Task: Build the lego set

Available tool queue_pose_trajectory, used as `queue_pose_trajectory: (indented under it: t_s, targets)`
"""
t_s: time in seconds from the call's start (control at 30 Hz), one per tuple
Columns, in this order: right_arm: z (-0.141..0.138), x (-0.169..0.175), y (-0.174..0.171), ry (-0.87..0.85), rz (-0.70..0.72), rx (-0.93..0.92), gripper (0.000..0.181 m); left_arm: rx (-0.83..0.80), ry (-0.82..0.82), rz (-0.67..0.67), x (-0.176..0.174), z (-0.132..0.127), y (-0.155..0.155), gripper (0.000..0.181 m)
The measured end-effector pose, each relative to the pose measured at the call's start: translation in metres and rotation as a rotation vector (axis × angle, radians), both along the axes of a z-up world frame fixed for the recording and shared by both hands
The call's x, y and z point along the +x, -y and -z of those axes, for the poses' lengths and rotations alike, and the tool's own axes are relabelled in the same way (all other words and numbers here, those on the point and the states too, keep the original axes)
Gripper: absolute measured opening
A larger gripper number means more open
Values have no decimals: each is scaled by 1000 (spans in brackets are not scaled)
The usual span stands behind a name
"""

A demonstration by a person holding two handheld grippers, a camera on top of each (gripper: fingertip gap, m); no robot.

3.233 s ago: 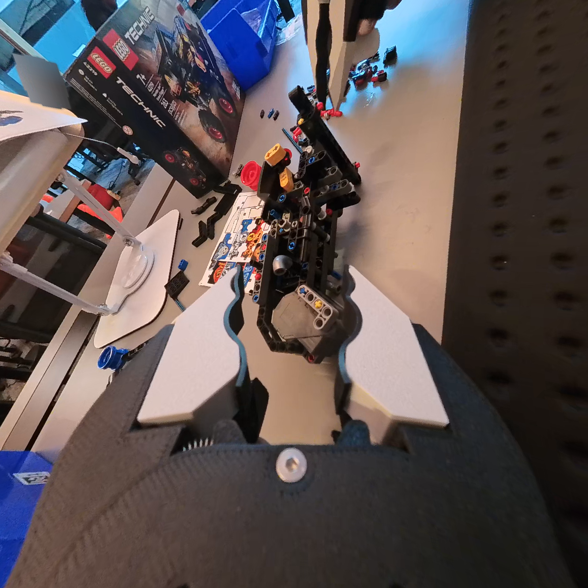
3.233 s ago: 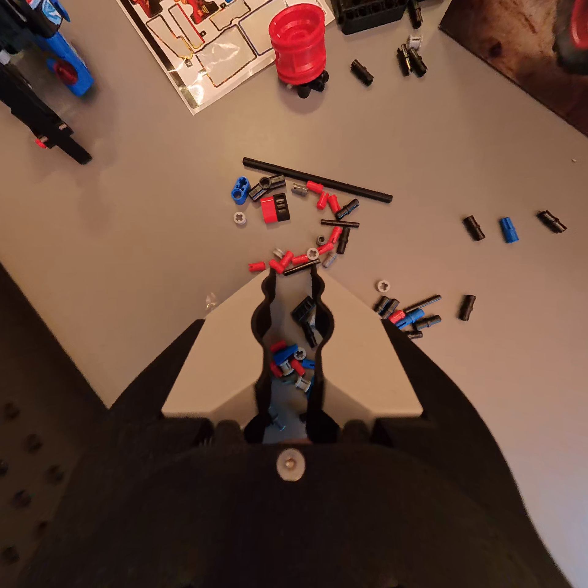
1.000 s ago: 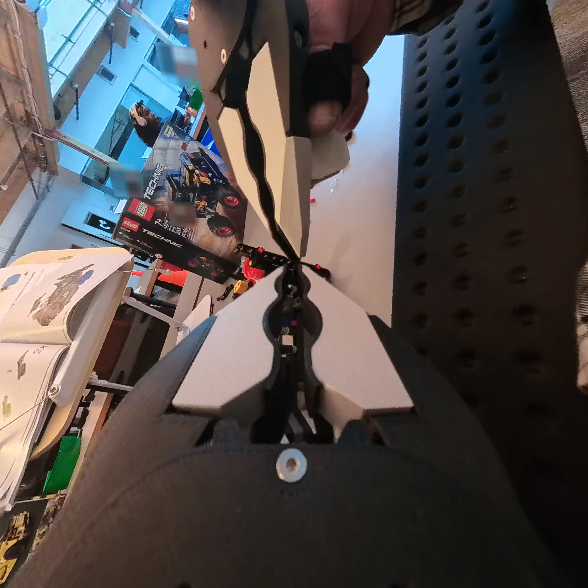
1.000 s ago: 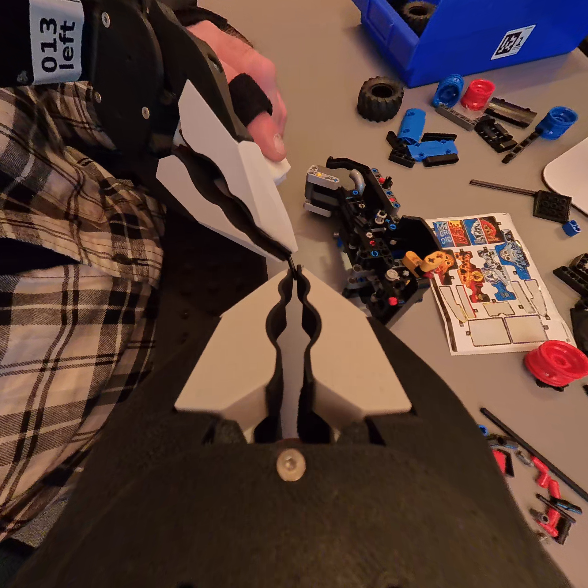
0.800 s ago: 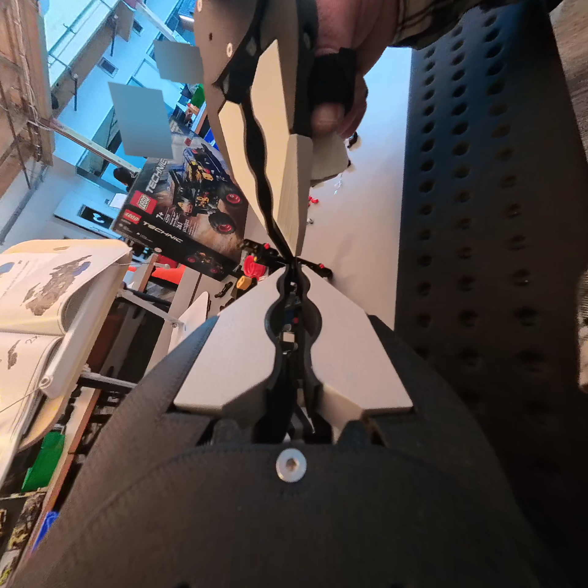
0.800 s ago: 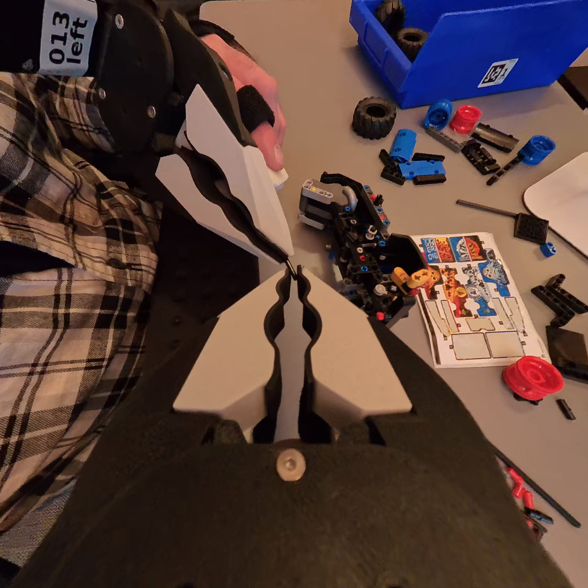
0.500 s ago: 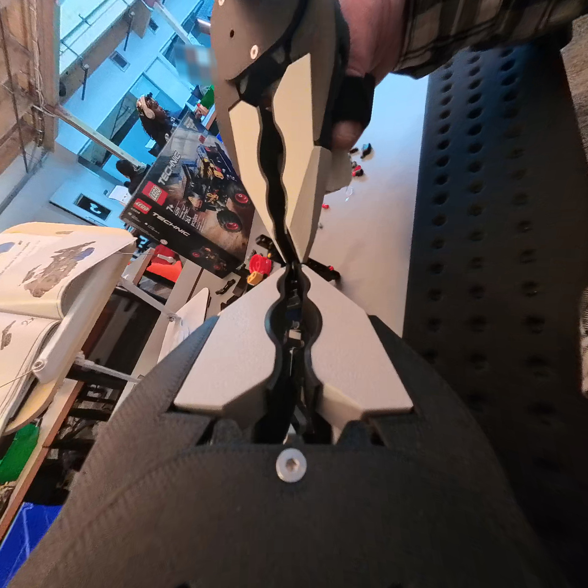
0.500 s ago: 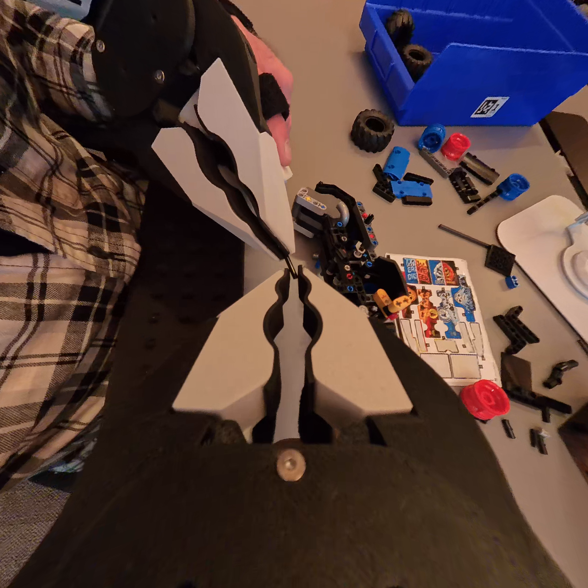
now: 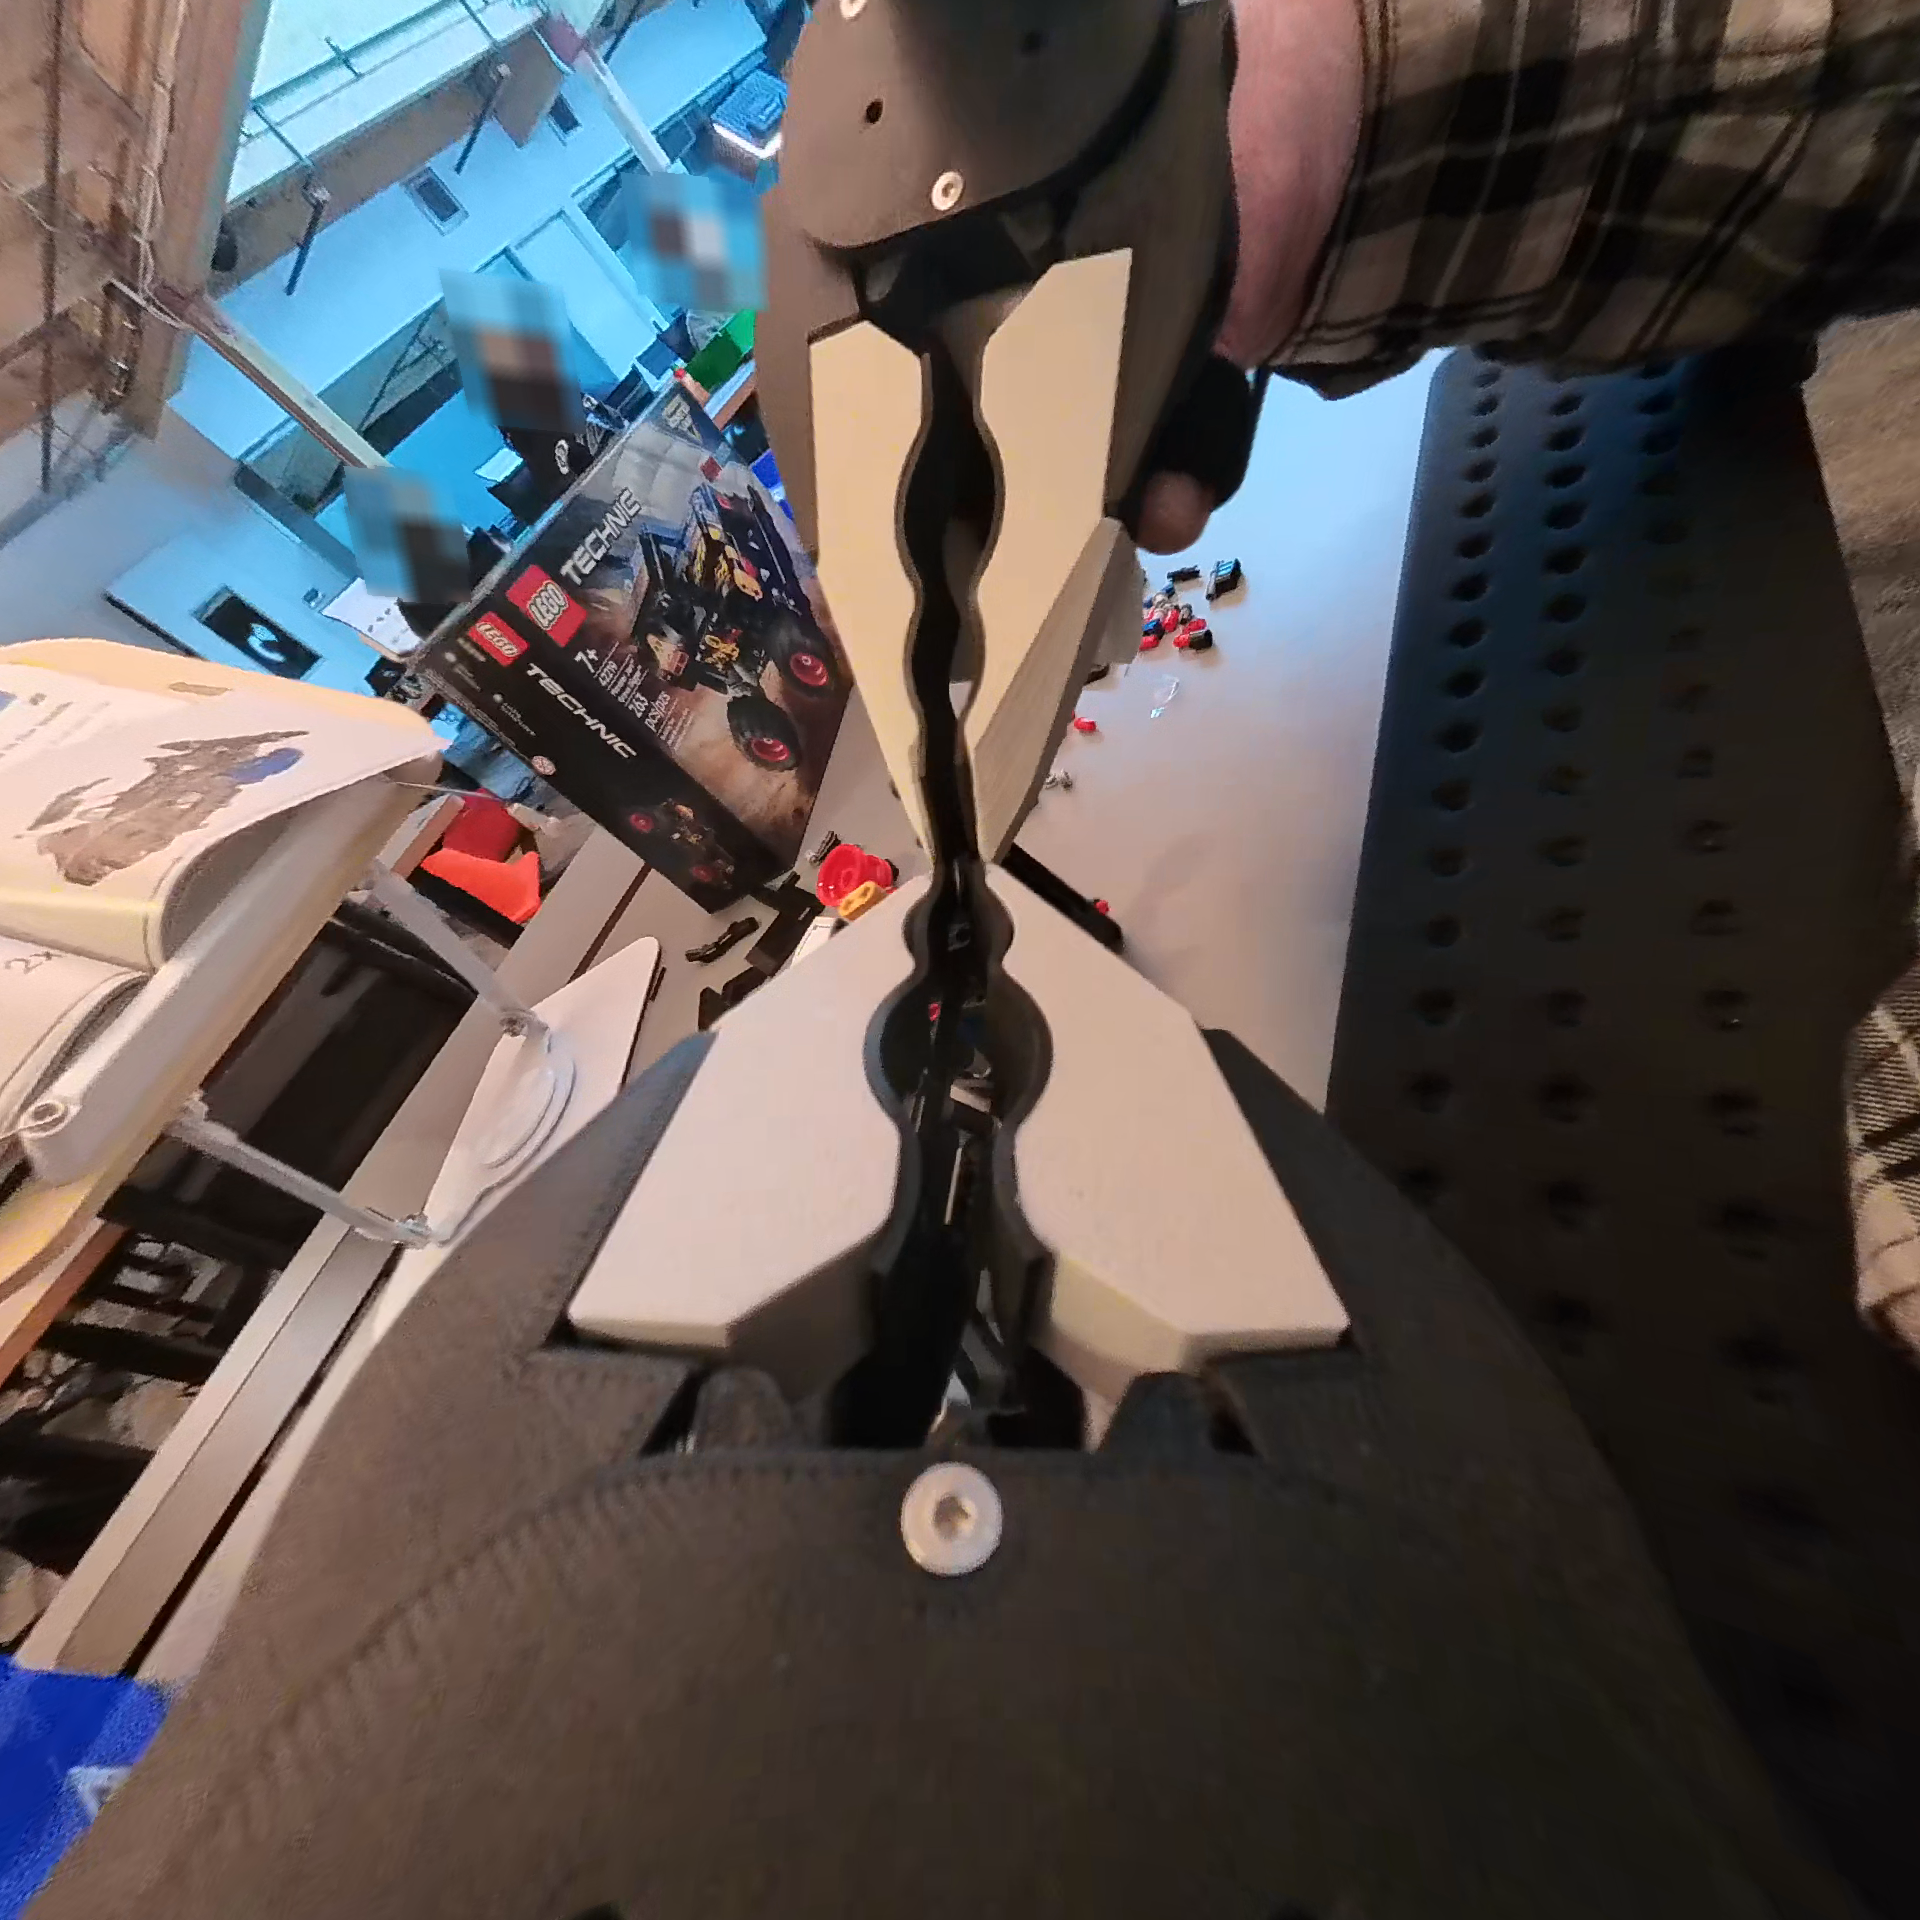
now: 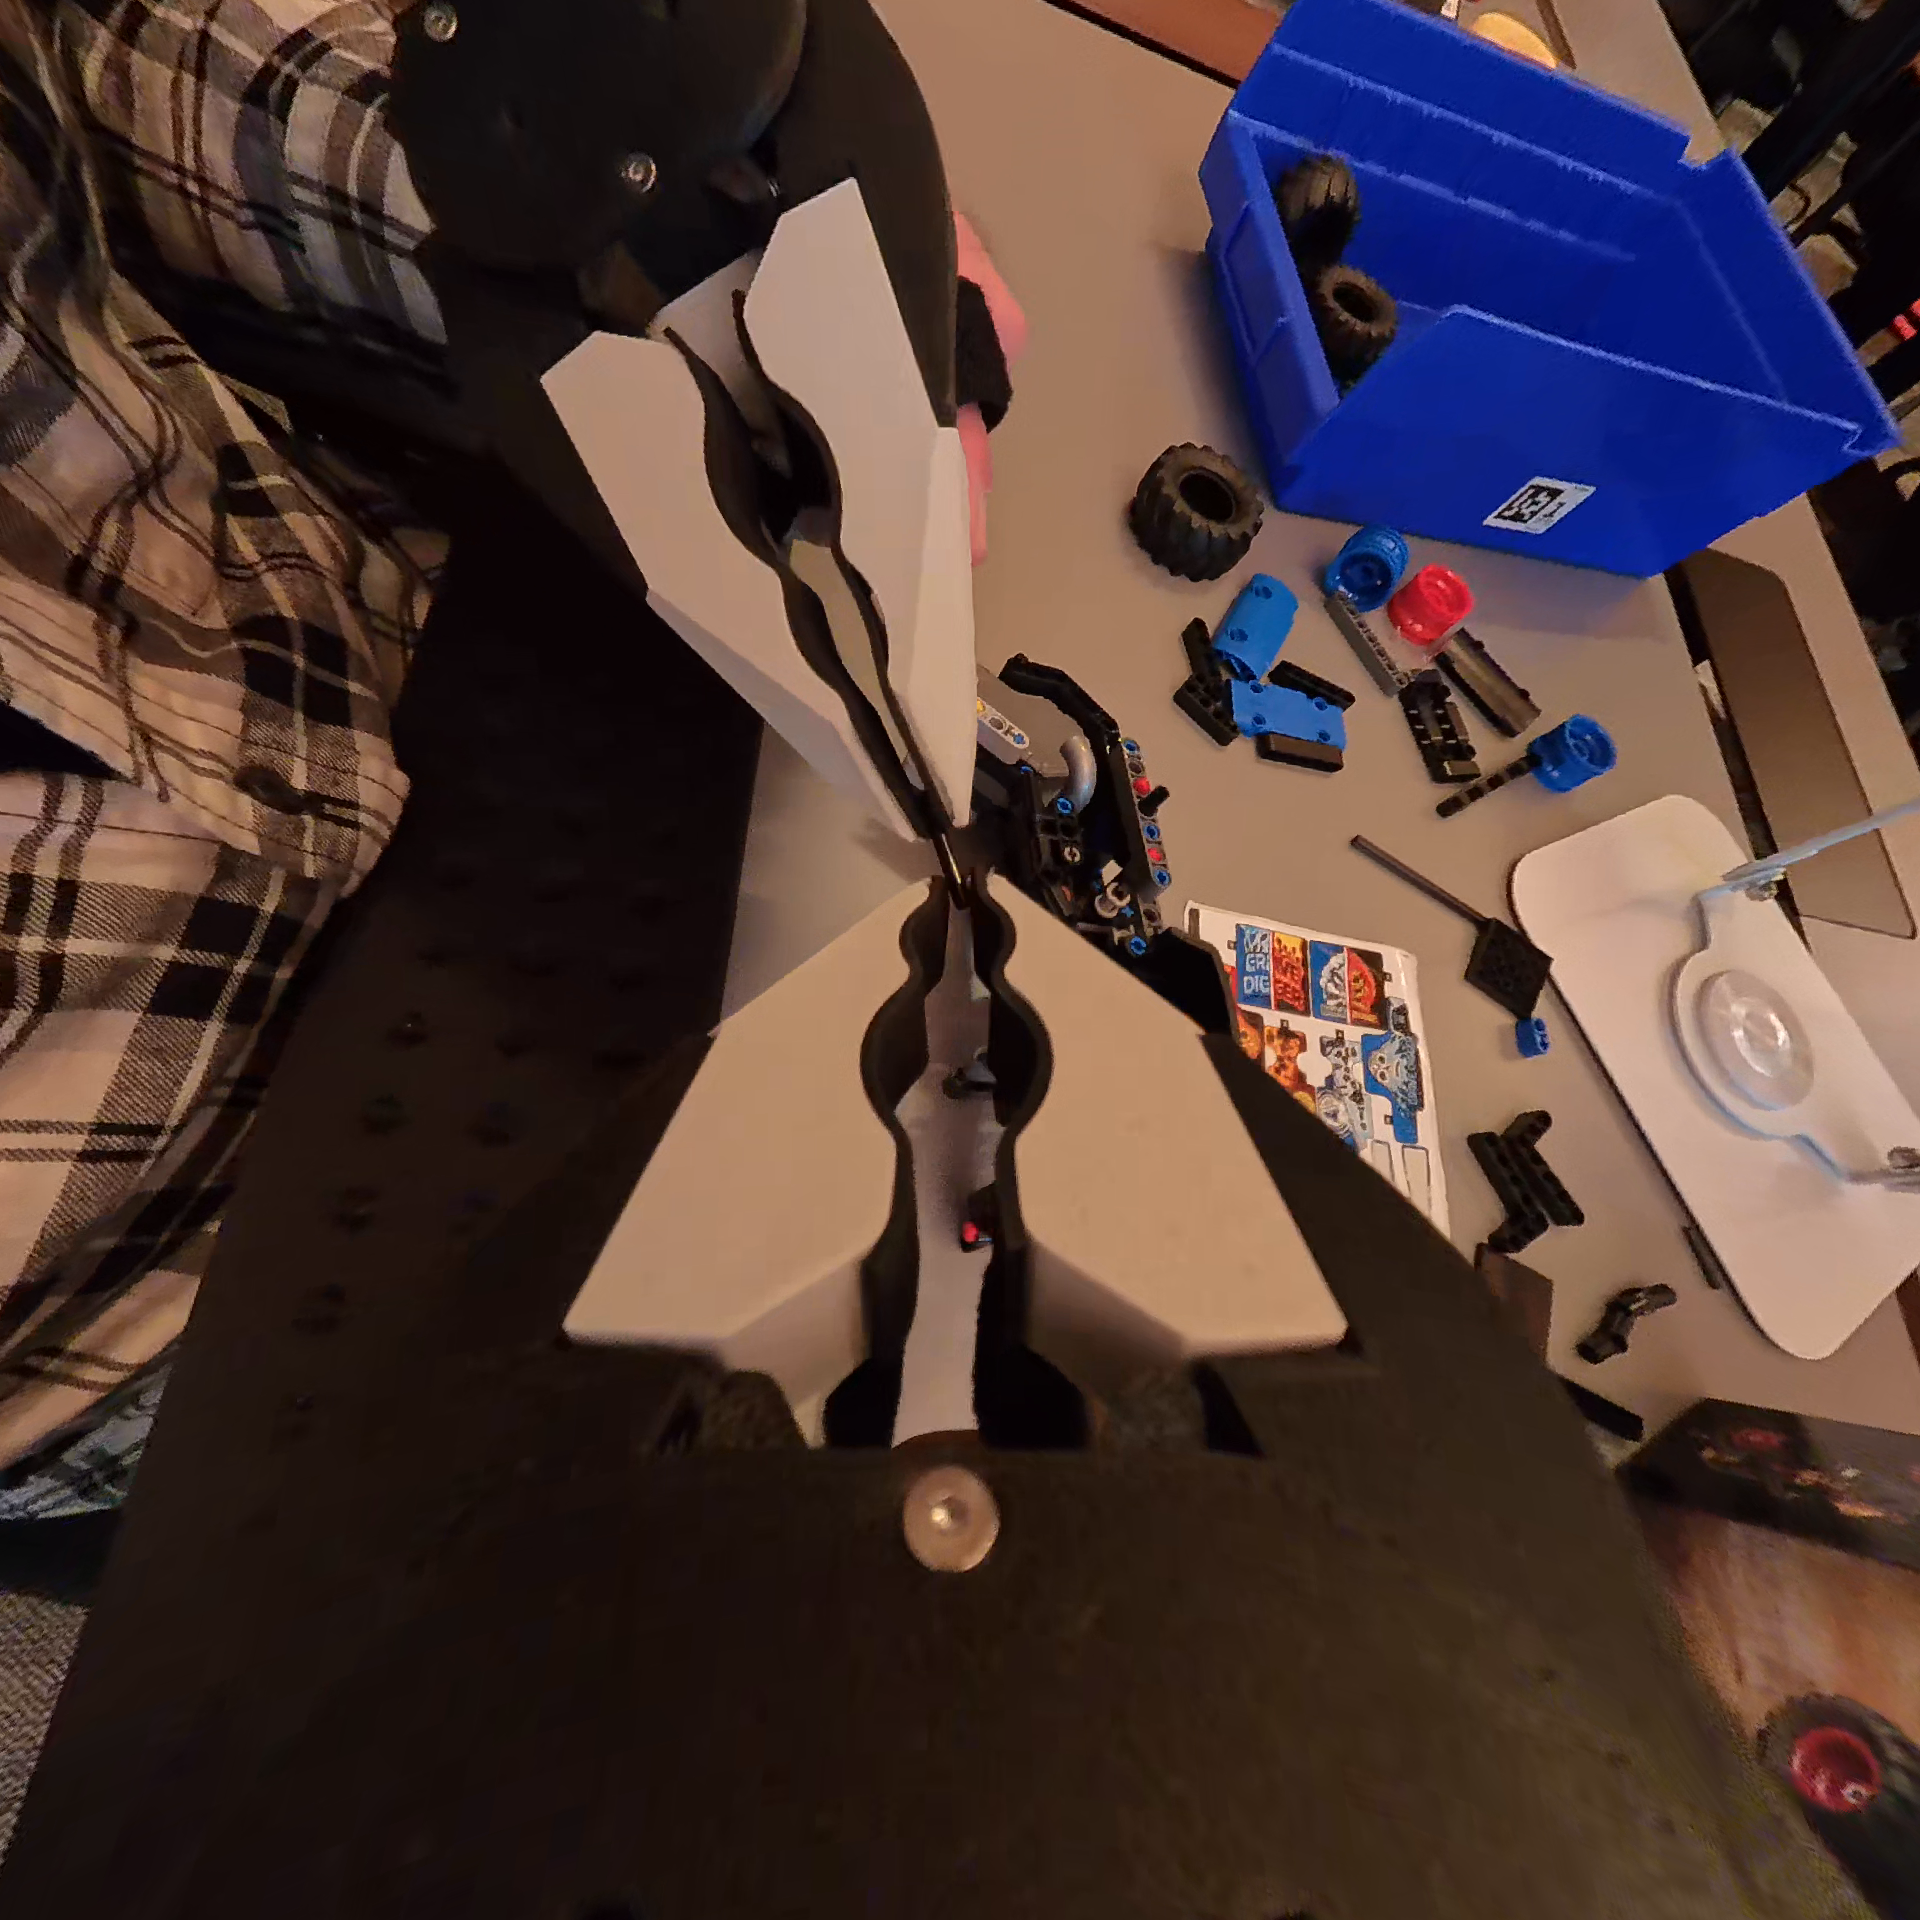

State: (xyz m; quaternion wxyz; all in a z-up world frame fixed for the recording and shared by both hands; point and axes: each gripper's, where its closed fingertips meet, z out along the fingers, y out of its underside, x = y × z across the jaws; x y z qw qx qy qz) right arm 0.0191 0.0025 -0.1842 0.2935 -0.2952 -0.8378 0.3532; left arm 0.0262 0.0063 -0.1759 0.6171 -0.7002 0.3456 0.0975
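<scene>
The left gripper [image 9: 951,883] and the right gripper [image 10: 956,883] met tip to tip above the grey table [image 10: 1091,343], both with jaws pressed together — whether either pinched a small piece at its tip could not be told. A thin dark sliver showed where the tips touched, too small to identify. Just beyond the right gripper's tips and a little to their right, the half-built black Lego chassis [image 10: 1081,810] lay on the table, partly hidden behind the left gripper. Further right of it sat a sticker sheet [image 10: 1325,1023], loose blue and black parts [image 10: 1273,686], a black tyre [image 10: 1195,509] and a blue bin [image 10: 1558,416] holding more tyres. Ahead of the left gripper stood the set's box [image 9: 644,665] — an open instruction booklet [image 9: 135,790] rose to its left.
</scene>
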Motion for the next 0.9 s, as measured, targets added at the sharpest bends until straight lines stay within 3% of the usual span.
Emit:
queue_pose_trajectory:
  t_s: [0.43, 0.9]
  targets:
    - [0, -5, 1, -53, -47, 81, 0, -5, 126, 45, -4, -5, 7, 1]
    - [0, -9, -3, -86, -53, 83, 0, -4, 129, 16, -13, -3, 8, 3]
